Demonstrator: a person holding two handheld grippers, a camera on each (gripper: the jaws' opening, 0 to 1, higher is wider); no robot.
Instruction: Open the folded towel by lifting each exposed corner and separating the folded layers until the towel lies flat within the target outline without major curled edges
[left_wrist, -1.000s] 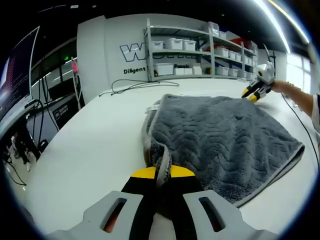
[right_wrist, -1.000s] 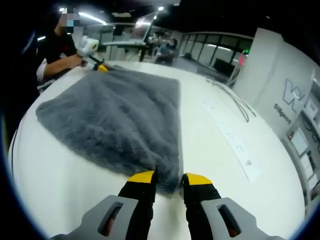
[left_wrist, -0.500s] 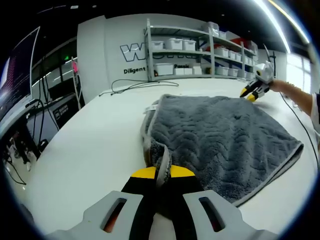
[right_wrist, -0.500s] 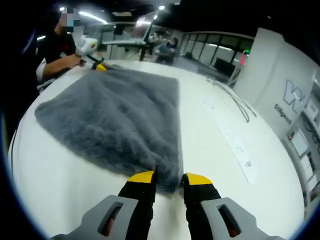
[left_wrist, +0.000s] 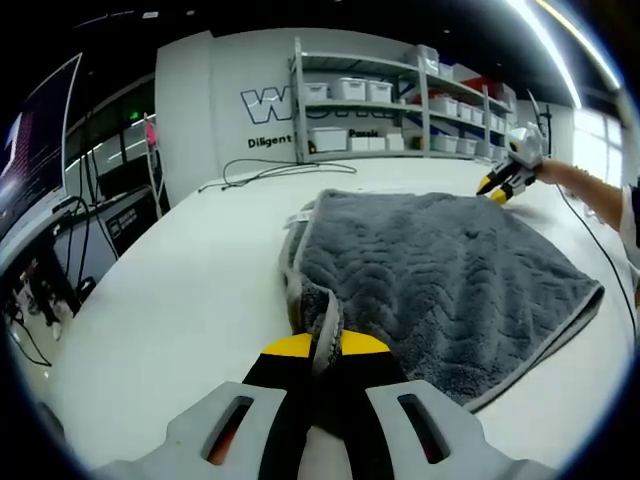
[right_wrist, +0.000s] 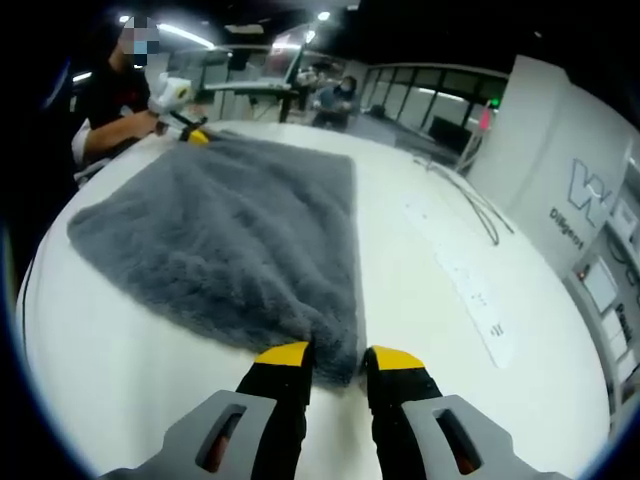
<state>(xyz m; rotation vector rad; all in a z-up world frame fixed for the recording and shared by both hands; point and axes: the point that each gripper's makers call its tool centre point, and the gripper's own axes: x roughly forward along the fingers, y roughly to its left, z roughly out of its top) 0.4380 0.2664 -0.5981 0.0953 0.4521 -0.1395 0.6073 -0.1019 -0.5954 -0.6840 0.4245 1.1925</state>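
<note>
While the left gripper (left_wrist: 315, 350) sits low in the left gripper view, its yellow-tipped jaws are pinched together on a bunched-up corner of the grey towel (left_wrist: 440, 270), with a fold of fabric poking up between the tips. From there the towel spreads away across the white table (left_wrist: 190, 290), wavy texture up, and on the side nearest the shelves you can see a second layer edge peeking out underneath, so it's still partly doubled over. Over at the far corner the right gripper (left_wrist: 497, 185) shows up small, tips right at the towel's edge, held by a person's hand (left_wrist: 560, 172). In the right gripper view those jaws are a bit apart with the towel corner sitting in the gap between them, touching or nearly touching both tips; honestly can't tell if it's actually clamped or just straddling the cloth. In that view the towel (right_wrist: 230, 240) looks fluffier and runs off toward the person, whose hand holds the left gripper (right_wrist: 190, 133) at the opposite corner. Beyond the towel there's a white power strip (right_wrist: 470, 290) lying on the table, well apart from the cloth, and a black cable (left_wrist: 270, 172) snaking across the far end of the table. Metal shelving (left_wrist: 400, 100) with white bins stands past the table's far end
</note>
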